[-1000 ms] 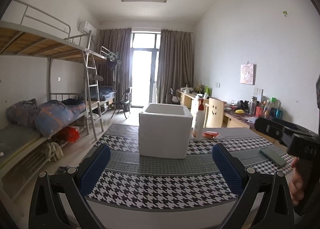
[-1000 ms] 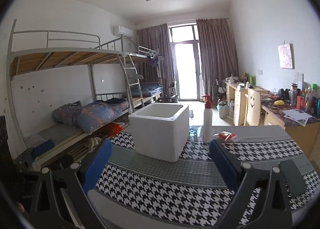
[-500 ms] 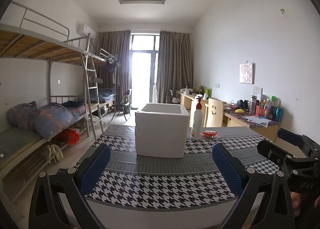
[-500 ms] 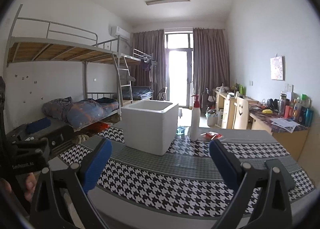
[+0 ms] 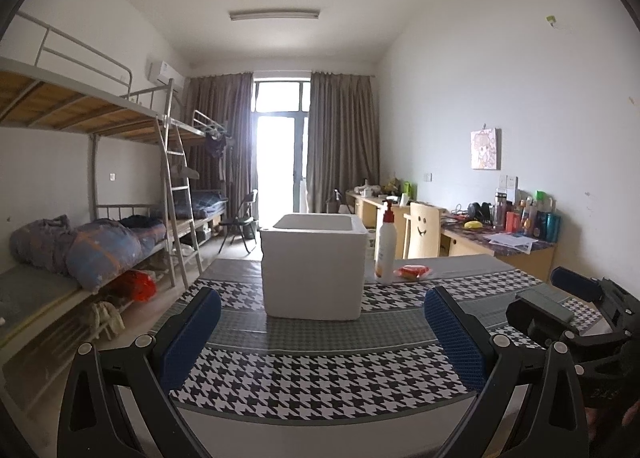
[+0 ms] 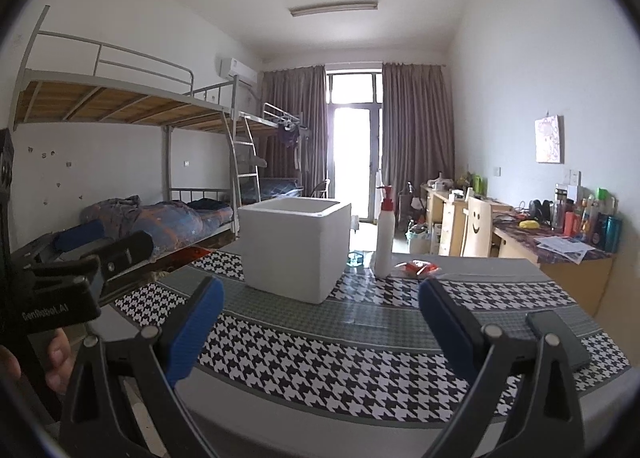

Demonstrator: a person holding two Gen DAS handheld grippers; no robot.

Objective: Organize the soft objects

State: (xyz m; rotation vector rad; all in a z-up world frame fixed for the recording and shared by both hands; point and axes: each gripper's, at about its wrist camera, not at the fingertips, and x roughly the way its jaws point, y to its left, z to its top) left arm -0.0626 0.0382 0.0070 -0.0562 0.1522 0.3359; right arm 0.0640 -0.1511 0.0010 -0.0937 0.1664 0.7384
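A white foam box [image 5: 314, 270] stands open-topped on the houndstooth tablecloth [image 5: 320, 370]; it also shows in the right wrist view [image 6: 294, 248]. A small red soft packet [image 5: 413, 271] lies right of a white pump bottle [image 5: 385, 248], also seen in the right wrist view as packet [image 6: 417, 267] and bottle [image 6: 384, 240]. My left gripper [image 5: 322, 334] is open and empty, above the table's near edge. My right gripper [image 6: 320, 326] is open and empty, level with it. Each gripper appears at the edge of the other's view.
A dark flat phone-like object [image 6: 558, 340] lies at the table's right. Bunk beds [image 5: 80, 242] with bedding stand to the left. Desks and a smiley-face chair [image 5: 420, 225] line the right wall. Curtains and a balcony door are at the far end.
Both grippers have drawn back and levelled; the box looks farther away. The right gripper moved lower in the left view. Both stay open.
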